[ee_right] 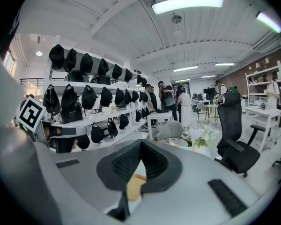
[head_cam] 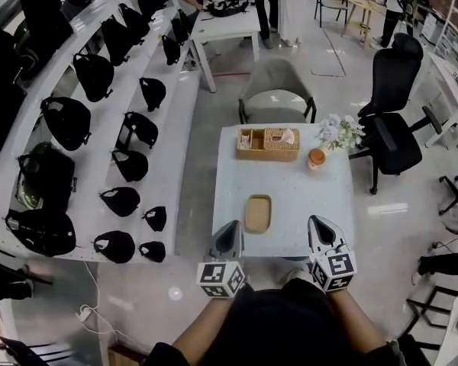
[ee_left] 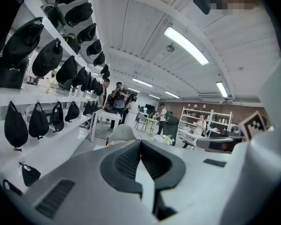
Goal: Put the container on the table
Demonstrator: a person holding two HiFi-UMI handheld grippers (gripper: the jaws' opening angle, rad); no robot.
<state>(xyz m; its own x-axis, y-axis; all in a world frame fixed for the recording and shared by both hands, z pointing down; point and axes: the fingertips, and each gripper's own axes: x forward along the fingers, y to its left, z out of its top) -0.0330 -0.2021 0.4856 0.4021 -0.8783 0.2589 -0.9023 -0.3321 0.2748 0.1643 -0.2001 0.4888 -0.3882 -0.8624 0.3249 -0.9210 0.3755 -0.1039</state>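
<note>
A shallow tan container [head_cam: 258,213] lies flat on the white table [head_cam: 290,197], near its front middle. Neither gripper touches it. My left gripper [head_cam: 230,233] hangs over the table's front left corner, its jaws shut and empty. My right gripper [head_cam: 317,227] is at the front right edge, and its tips meet with nothing gripped. In the left gripper view the left gripper [ee_left: 140,142] points out across the room, jaws together. In the right gripper view the right gripper [ee_right: 141,142] is shut at the tips, and the container [ee_right: 136,184] shows through the gap below them.
A wicker organiser with a tissue box [head_cam: 269,143], an orange cup [head_cam: 317,158] and a bunch of flowers [head_cam: 338,132] stand at the table's far side. A grey chair [head_cam: 277,90] is behind it, a black office chair [head_cam: 393,113] to the right. Shelves of black bags [head_cam: 99,128] run along the left.
</note>
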